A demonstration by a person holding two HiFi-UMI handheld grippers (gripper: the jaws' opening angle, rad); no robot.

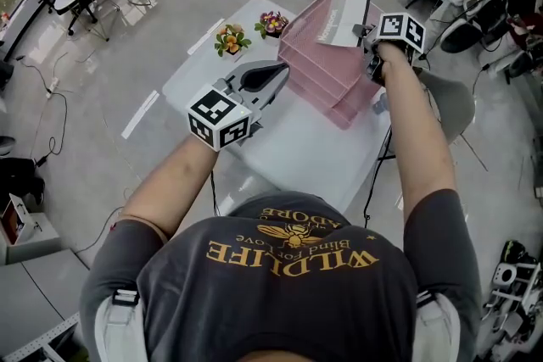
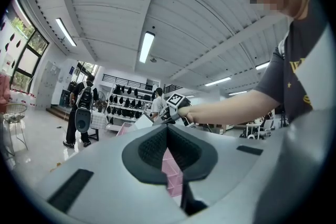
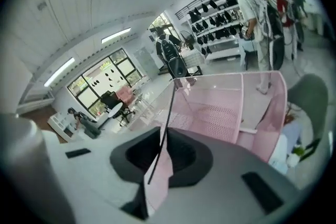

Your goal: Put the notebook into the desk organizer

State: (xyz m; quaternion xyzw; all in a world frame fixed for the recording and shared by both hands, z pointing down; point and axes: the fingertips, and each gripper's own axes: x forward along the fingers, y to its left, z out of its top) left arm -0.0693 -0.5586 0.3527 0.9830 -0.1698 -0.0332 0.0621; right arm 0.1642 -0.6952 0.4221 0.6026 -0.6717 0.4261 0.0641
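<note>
Notebook (image 1: 344, 18): one, clamped in right tongs (image 1: 369, 36) over one pink organizer (image 1: 318, 68).

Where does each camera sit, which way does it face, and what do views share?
Head view: on the person's head, facing steeply down at the table; shirt, forearms, left gripper and right gripper show.
Left gripper view: on the left gripper, facing along its closed jaws, tilted toward the ceiling; the person's right arm shows.
Right gripper view: on the right gripper, facing along jaws clamping the notebook toward the organizer; no own body shows.
Shared: all three show the organizer.
</note>
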